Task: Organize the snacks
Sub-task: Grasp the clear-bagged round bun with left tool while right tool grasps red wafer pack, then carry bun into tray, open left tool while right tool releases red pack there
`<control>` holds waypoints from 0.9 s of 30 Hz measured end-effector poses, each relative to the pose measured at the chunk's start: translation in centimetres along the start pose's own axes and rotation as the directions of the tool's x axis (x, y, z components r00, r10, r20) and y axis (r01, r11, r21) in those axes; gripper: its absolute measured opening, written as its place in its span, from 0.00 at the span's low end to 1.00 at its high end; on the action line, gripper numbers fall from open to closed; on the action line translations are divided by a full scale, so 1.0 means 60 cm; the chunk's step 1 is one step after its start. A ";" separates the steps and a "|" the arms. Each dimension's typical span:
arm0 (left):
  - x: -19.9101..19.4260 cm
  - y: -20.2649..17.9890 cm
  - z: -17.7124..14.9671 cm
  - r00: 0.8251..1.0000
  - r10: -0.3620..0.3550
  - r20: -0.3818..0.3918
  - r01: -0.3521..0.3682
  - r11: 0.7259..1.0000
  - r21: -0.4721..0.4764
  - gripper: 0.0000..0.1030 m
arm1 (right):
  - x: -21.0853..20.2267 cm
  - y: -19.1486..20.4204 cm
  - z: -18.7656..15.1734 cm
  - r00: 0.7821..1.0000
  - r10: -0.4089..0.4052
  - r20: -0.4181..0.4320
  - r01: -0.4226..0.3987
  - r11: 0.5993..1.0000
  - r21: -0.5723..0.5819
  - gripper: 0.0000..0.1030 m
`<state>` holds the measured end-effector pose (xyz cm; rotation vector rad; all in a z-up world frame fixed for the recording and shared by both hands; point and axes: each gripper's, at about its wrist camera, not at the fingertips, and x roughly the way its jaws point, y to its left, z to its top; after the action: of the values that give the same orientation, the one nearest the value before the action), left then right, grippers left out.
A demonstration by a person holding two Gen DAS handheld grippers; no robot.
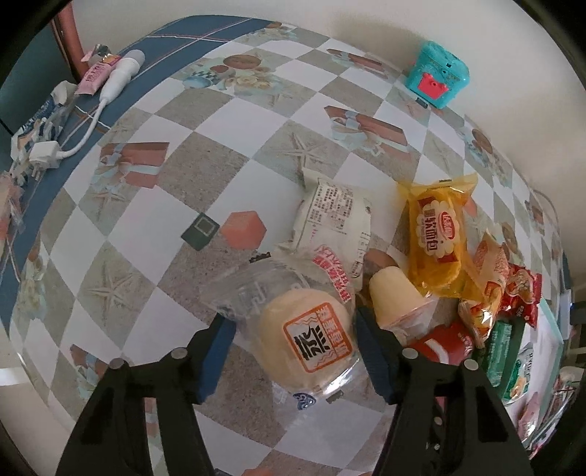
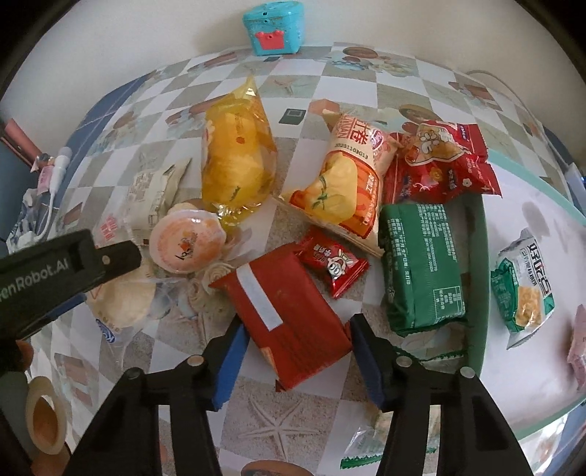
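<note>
My left gripper (image 1: 293, 331) is open, its blue pads on either side of a clear-wrapped round bun (image 1: 306, 331) lying on the checked tablecloth. A jelly cup (image 1: 395, 298) lies just right of it. My right gripper (image 2: 295, 342) is open around the near end of a red packet (image 2: 289, 315). The left gripper's black body (image 2: 55, 271) shows at the left of the right wrist view, over the bun (image 2: 122, 298). Other snacks lie in a loose heap: a yellow bread pack (image 2: 236, 153), an orange chip bag (image 2: 351, 183), a green pack (image 2: 421, 263).
A teal toy box (image 2: 273, 27) stands by the wall. A white tray (image 2: 531, 366) at the right holds a small green-white pack (image 2: 523, 289). A charger and cable (image 1: 73, 146) lie at the table's left edge. A tape roll (image 2: 45, 417) sits at the near left.
</note>
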<state>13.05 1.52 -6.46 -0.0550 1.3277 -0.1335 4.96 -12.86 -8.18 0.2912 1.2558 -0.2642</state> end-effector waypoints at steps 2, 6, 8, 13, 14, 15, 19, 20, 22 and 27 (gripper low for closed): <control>-0.002 0.002 0.000 1.000 0.001 -0.001 -0.001 1.000 -0.001 0.62 | -0.003 0.000 0.002 1.000 0.006 0.001 -0.006 1.000 -0.001 0.54; -0.014 0.007 0.001 1.000 0.022 0.014 -0.022 1.000 -0.004 0.52 | -0.017 -0.001 0.003 1.000 0.017 0.021 -0.017 1.000 -0.002 0.50; -0.021 0.009 0.000 0.999 0.034 0.025 -0.034 0.999 -0.003 0.52 | -0.022 0.000 0.004 0.999 0.019 0.027 -0.019 1.000 -0.006 0.49; -0.037 0.018 0.001 0.999 0.017 0.041 -0.016 1.000 -0.018 0.52 | -0.034 0.002 0.004 0.998 0.037 0.041 -0.037 0.999 -0.004 0.47; -0.038 0.017 0.002 0.999 0.017 0.045 -0.016 1.000 -0.020 0.52 | -0.041 0.001 0.004 0.998 0.047 0.051 -0.047 0.999 0.000 0.47; -0.044 0.019 0.003 0.998 0.018 0.054 -0.016 1.000 -0.025 0.52 | -0.049 -0.001 0.004 0.997 0.056 0.062 -0.056 0.998 0.003 0.47; -0.066 0.026 0.000 0.997 0.016 0.080 -0.013 0.999 -0.039 0.52 | -0.071 -0.006 0.006 0.993 0.068 0.094 -0.069 0.998 0.009 0.47; -0.069 0.028 -0.001 0.996 0.016 0.084 -0.012 0.999 -0.041 0.52 | -0.074 -0.007 0.006 0.993 0.073 0.097 -0.075 0.997 0.014 0.47; -0.078 0.030 -0.002 0.995 0.015 0.097 -0.011 0.999 -0.046 0.52 | -0.081 -0.012 0.007 0.991 0.084 0.104 -0.087 0.996 0.025 0.47; -0.096 0.031 -0.004 0.992 0.013 0.126 -0.006 0.999 -0.052 0.52 | -0.108 -0.020 0.006 0.985 0.097 0.146 -0.103 0.994 0.034 0.47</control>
<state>11.59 4.12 -1.19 -0.0991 1.2049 -0.0862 3.02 -13.87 -1.96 0.3638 1.0911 -0.2216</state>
